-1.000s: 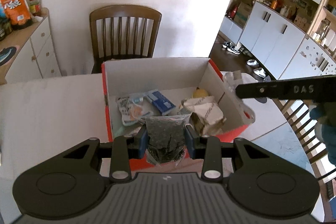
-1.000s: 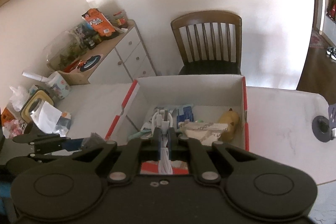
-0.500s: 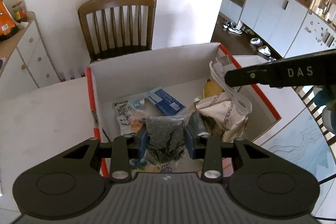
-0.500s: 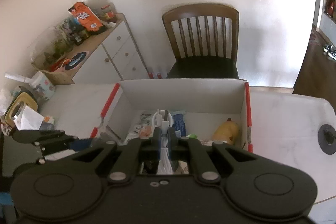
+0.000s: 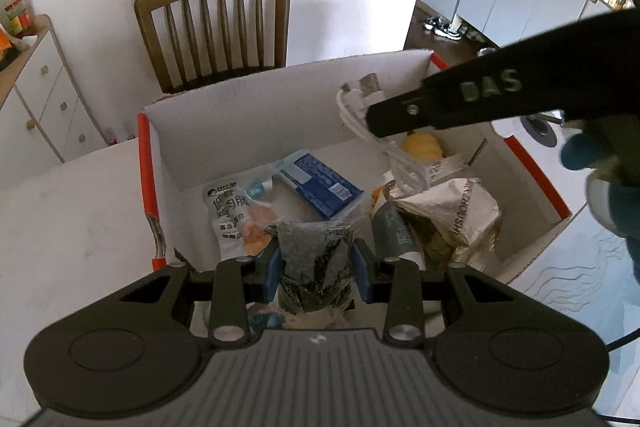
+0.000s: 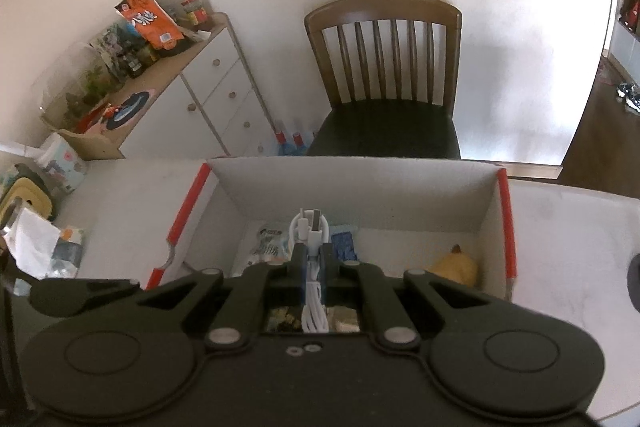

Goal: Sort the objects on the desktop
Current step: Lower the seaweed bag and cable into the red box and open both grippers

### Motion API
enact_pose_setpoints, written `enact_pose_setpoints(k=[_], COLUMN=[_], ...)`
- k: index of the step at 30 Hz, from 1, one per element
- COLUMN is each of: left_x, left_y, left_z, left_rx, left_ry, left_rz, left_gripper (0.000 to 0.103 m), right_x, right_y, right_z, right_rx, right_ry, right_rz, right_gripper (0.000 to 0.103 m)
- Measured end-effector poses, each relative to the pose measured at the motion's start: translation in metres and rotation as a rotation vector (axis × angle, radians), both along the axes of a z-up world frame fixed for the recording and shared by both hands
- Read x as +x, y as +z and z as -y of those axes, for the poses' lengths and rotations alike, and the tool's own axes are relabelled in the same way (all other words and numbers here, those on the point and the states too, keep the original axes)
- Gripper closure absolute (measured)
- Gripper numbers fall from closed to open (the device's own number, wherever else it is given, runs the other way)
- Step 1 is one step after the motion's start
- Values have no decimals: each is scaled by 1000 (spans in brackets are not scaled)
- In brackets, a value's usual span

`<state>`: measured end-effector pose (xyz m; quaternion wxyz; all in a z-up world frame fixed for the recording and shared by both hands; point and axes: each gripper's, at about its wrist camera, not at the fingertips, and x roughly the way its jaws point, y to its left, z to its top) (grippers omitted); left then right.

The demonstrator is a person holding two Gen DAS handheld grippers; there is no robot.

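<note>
Over the box [image 5: 256,115], my left gripper [image 5: 316,267] is clamped on a clear bag of dark bits [image 5: 314,263], and my right gripper [image 6: 314,263] is pinched tight on a coiled white cable [image 6: 314,307]. At twelve o'clock from the left jaws lies a blue packet [image 5: 320,183], at two o'clock a crumpled foil bag [image 5: 452,215]. Beyond the box at twelve stands a wooden chair [image 6: 384,67].

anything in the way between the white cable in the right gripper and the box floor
Yes. The white cable, held in the right gripper, hangs inside the box right above a crinkled paper bag. If let go there it would probably land on the bag, not the floor.
</note>
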<state>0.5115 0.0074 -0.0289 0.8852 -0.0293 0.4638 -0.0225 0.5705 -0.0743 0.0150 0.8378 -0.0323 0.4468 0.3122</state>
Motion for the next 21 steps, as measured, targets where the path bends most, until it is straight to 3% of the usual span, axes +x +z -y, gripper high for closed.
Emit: enact_pose_setpoints(k=[15, 20, 21], left_x=[14, 15, 15], left_y=[-17, -17, -17], left_z=[2, 1, 1], left_rx=[-12, -14, -13], left_ry=[-6, 19, 19], left_rz=[-30, -36, -32], left_gripper=[67, 63, 56], right_x=[20, 21, 22], right_y=[-51, -56, -55], right_z=[-28, -27, -25], right_rx=[-63, -69, -65], right_ry=[-19, -26, -28], right_rz=[-74, -81, -79], right_gripper=[98, 87, 85])
